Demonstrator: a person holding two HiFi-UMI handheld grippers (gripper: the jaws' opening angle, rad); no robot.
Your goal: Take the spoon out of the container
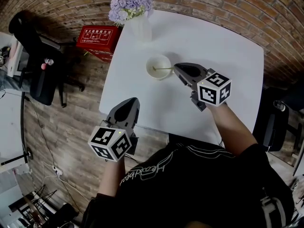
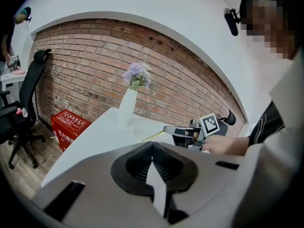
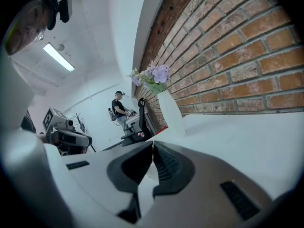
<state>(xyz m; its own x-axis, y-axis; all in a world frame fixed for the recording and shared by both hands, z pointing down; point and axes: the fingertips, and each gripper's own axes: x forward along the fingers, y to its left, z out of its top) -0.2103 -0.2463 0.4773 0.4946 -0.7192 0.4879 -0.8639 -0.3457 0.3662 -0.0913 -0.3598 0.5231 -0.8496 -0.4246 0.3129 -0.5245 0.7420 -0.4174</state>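
A small white container (image 1: 158,66) stands on the white table (image 1: 232,65), with a thin spoon (image 1: 164,69) in it, its handle pointing right over the rim. My right gripper (image 1: 175,68) sits at the end of that handle, jaws together on its tip. The left gripper view shows the same: the yellowish spoon (image 2: 153,136) runs up into the right gripper (image 2: 167,128). In the right gripper view the jaws (image 3: 153,145) meet and hide the spoon. My left gripper (image 1: 134,100) hovers at the table's near left edge, shut and holding nothing (image 2: 152,145).
A white vase with purple flowers (image 1: 141,26) stands at the table's far left corner, just behind the container. A red box (image 1: 97,38) lies on the floor by the brick wall. A black office chair (image 1: 35,56) is on the left.
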